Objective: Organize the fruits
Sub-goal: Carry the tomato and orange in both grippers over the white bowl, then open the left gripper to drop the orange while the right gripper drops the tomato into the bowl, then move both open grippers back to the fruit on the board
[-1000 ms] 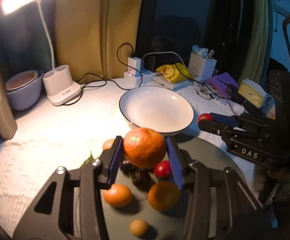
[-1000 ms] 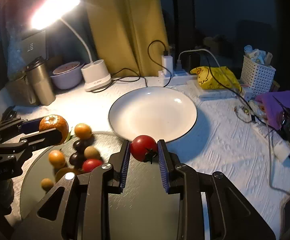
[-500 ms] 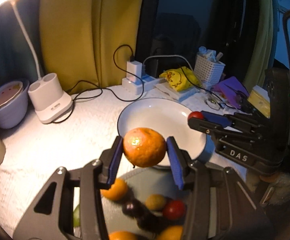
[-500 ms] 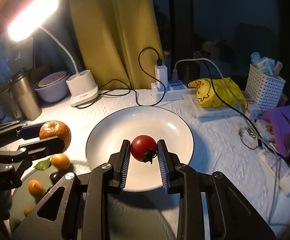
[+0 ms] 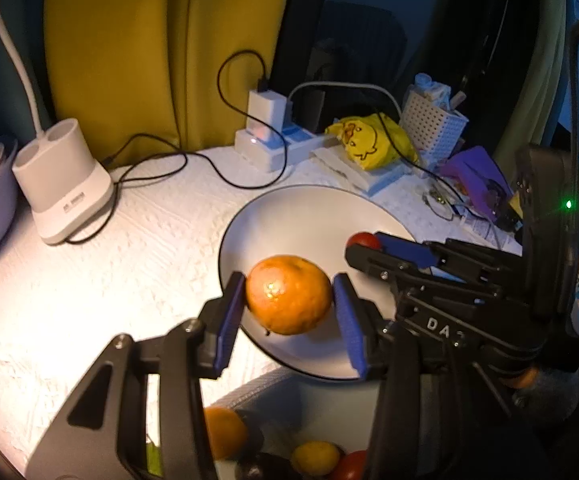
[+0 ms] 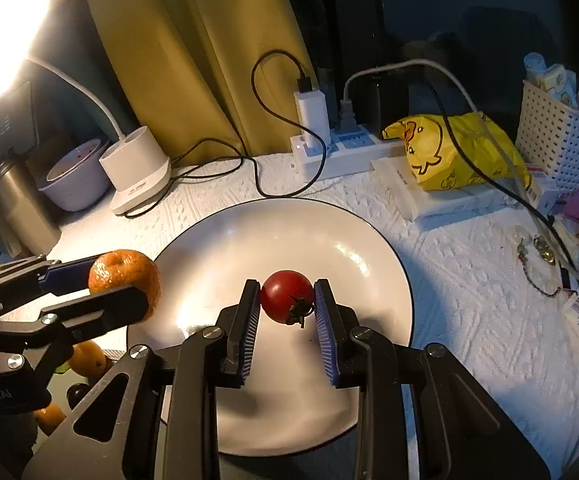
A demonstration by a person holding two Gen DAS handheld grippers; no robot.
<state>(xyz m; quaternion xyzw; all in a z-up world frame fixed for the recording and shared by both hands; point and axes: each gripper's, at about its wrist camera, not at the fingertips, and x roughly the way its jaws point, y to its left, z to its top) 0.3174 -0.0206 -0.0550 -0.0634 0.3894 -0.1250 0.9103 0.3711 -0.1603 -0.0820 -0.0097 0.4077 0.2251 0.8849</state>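
My left gripper (image 5: 289, 300) is shut on a big orange (image 5: 288, 294) and holds it over the near left rim of the white plate (image 5: 309, 216). My right gripper (image 6: 287, 300) is shut on a red cherry tomato (image 6: 285, 295) and holds it above the middle of the plate (image 6: 249, 248). The orange (image 6: 125, 276) and the left gripper also show at the left in the right wrist view. The tomato (image 5: 363, 239) shows in the left wrist view at the right gripper's tip. A grey tray (image 5: 273, 404) below holds small oranges (image 5: 223, 432), a tomato and dark fruits.
A white lamp base (image 6: 139, 168) and a lilac bowl (image 6: 75, 178) stand at the back left, with a steel cup (image 6: 17, 208). A power strip with cables (image 6: 329, 148), a yellow bag (image 6: 461, 148) and a white basket (image 6: 557, 140) lie behind and right of the plate.
Both grippers have moved forward from over the grey tray to over the white plate, each still holding its fruit.
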